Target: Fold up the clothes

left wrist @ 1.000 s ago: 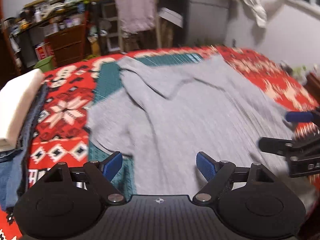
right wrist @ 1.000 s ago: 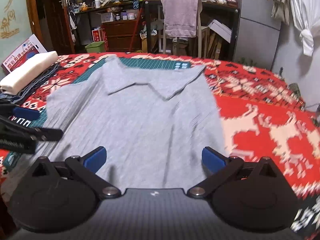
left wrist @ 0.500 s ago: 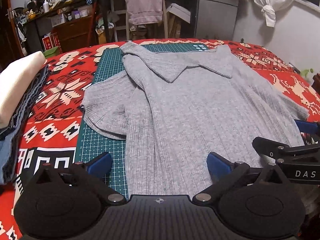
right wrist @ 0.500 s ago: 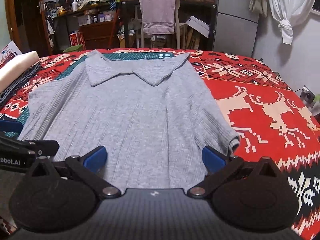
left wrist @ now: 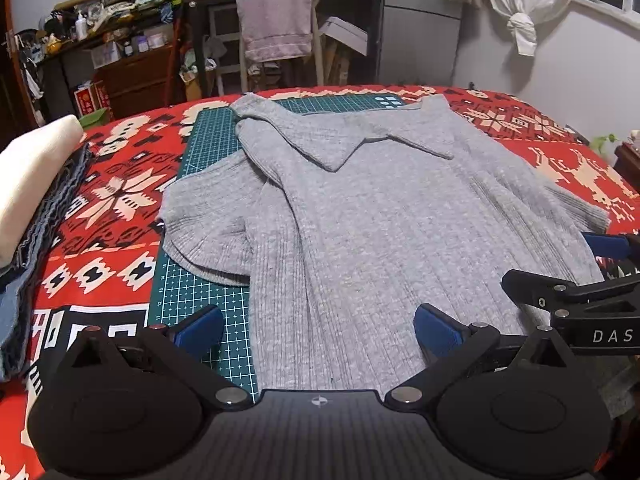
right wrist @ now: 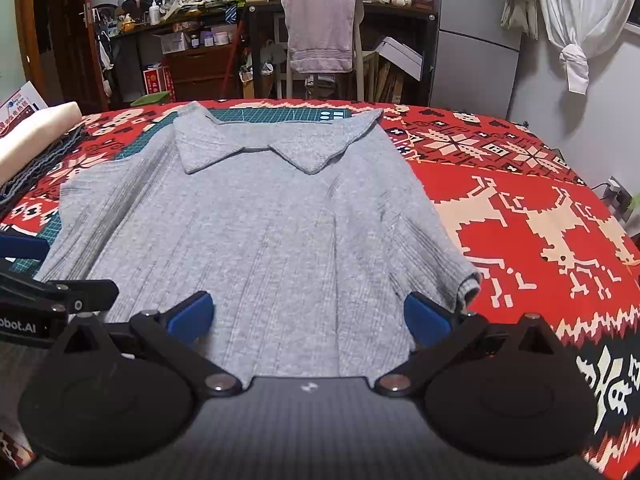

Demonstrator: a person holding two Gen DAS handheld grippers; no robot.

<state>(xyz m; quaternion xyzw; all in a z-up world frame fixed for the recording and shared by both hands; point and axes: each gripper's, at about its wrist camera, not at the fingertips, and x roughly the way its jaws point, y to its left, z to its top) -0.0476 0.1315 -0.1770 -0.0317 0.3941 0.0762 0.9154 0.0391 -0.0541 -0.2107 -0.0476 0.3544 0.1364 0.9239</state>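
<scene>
A grey ribbed short-sleeved shirt (left wrist: pixel 384 232) (right wrist: pixel 256 232) with a wide collar lies spread flat, collar far, hem near me. Its left sleeve (left wrist: pixel 204 224) is bunched and folded over. My left gripper (left wrist: pixel 318 330) stands open over the hem's left part, nothing between its blue pads. My right gripper (right wrist: pixel 306 316) is open over the hem's right part, by the right sleeve (right wrist: pixel 448 264). The right gripper (left wrist: pixel 576 272) also shows at the right edge of the left wrist view, and the left gripper (right wrist: pixel 40 276) at the left edge of the right wrist view.
The shirt rests on a green cutting mat (left wrist: pixel 200 292) over a red patterned blanket (right wrist: pixel 520 208). A stack of folded clothes (left wrist: pixel 28 184), cream on denim, sits at the left. A chair with a towel (right wrist: pixel 320 28) and cluttered shelves (right wrist: pixel 180 8) stand beyond the far edge.
Both grippers have settled and drawn slightly back toward the hem. The shirt, blurred a second ago, now lies still and flat. Both jaws stay open.
</scene>
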